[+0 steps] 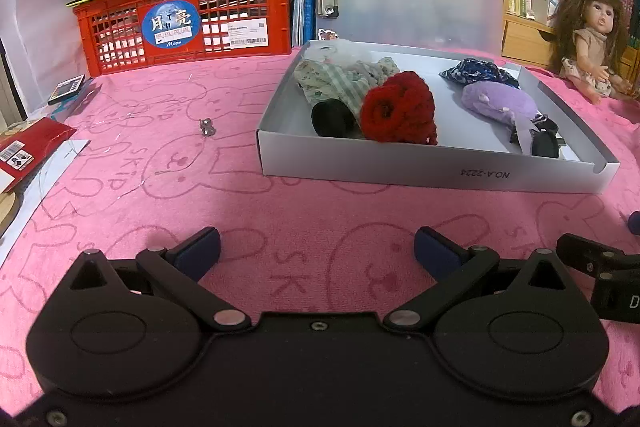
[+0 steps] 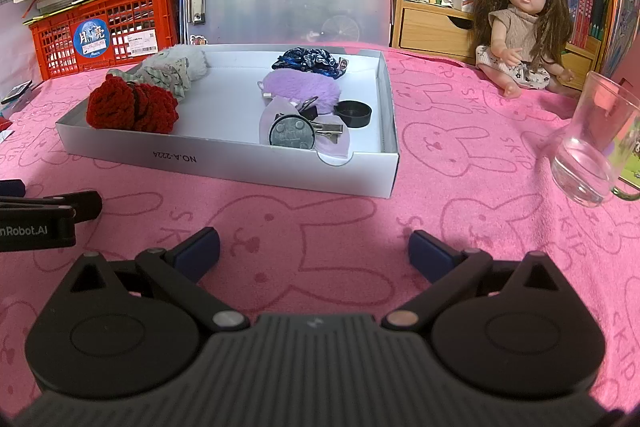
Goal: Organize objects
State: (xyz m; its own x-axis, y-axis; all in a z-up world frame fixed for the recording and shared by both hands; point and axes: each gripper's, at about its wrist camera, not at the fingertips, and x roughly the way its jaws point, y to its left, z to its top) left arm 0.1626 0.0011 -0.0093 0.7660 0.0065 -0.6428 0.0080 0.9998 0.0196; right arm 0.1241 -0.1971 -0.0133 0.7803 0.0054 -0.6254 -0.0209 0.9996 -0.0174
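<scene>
While both the left gripper and right gripper gape wide and empty, the shallow white cardboard box seems mostly filled, leaving a small silver metal clip outside.

Ahead of the matt black plastic left gripper, a fuzzy pink terry cloth carries a smooth white cardboard tray holding a nubbly red crocheted wool piece (loosely knitted); right of the right gripper, a glossy clear drinking glass.

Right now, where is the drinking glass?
In the right wrist view, the empty glass stands on the pink cloth at the far right, in front of the doll.
</scene>
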